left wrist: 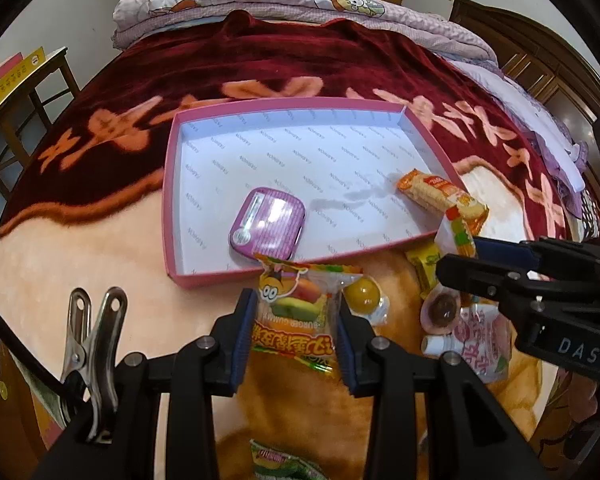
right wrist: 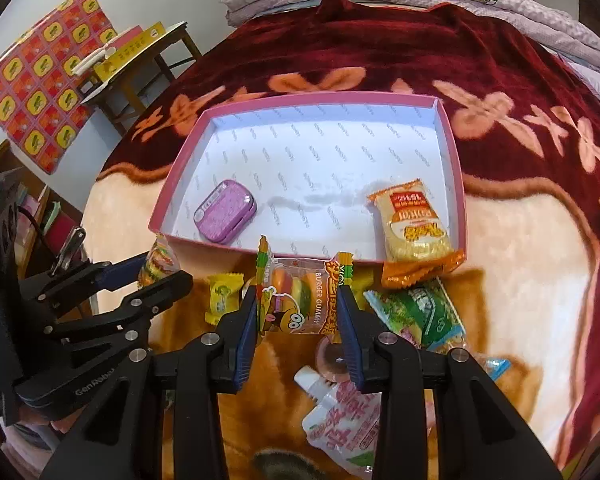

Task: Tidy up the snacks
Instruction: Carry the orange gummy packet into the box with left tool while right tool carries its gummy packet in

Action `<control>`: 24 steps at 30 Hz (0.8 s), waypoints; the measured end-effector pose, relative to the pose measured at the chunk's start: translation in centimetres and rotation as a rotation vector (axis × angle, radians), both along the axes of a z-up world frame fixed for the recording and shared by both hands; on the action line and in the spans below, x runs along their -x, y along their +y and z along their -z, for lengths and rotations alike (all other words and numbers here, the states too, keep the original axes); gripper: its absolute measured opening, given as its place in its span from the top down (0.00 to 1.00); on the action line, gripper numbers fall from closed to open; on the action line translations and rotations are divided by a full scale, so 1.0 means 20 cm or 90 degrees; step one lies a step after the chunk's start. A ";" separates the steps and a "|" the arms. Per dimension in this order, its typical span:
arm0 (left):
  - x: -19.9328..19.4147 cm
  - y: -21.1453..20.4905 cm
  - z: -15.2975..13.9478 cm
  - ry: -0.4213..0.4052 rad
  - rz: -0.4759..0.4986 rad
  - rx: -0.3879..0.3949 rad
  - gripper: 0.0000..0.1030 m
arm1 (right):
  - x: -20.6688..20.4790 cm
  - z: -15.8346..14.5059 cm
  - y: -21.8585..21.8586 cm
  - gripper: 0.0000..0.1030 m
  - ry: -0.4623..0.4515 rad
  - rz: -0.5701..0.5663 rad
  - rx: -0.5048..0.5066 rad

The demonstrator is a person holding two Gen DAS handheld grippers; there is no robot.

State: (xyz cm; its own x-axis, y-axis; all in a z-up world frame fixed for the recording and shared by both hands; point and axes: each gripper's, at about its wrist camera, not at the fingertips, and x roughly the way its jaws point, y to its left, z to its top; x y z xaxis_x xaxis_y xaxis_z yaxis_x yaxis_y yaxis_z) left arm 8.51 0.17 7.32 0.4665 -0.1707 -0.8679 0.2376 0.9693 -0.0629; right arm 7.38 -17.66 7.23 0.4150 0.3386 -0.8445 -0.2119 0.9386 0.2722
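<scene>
We hold two burger gummy packets: one clamped in left gripper [left wrist: 296, 320], one clamped in right gripper [right wrist: 297, 320]. Both packets just short of pink box [right wrist: 458, 184] near wall. Handling: light, soft crinkly film, slippery; gummies inside squash easily. We judge best hold across packet body, pads on both side seams. Count in box, ahead of grippers: one purple tin [right wrist: 225, 212], one orange noodle packet [right wrist: 414, 224]. Loose snacks on bed [right wrist: 520, 232] below grippers: several, exact count unclear.
</scene>
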 end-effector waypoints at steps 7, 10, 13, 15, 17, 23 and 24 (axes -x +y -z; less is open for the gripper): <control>-0.08 -0.03 -0.01 -0.003 0.003 0.001 0.63 | -0.07 0.02 0.00 0.63 0.007 0.002 -0.004; -0.13 -0.04 -0.01 -0.002 0.000 0.002 0.63 | -0.11 0.03 0.00 0.63 0.014 0.002 -0.001; -0.18 -0.04 -0.02 -0.005 -0.004 -0.001 0.63 | -0.14 0.04 0.00 0.63 0.018 0.005 0.002; -0.22 -0.05 -0.03 -0.011 -0.009 -0.005 0.63 | -0.16 0.05 -0.01 0.63 0.019 0.009 0.001; -0.26 -0.05 -0.04 -0.017 -0.012 -0.007 0.63 | -0.18 0.05 -0.02 0.63 0.020 0.012 -0.001; -0.37 -0.07 -0.02 -0.023 -0.019 -0.021 0.63 | -0.23 0.07 -0.04 0.63 0.030 0.021 -0.003; -0.39 -0.07 -0.02 -0.022 -0.020 -0.022 0.63 | -0.24 0.08 -0.04 0.63 0.030 0.023 -0.004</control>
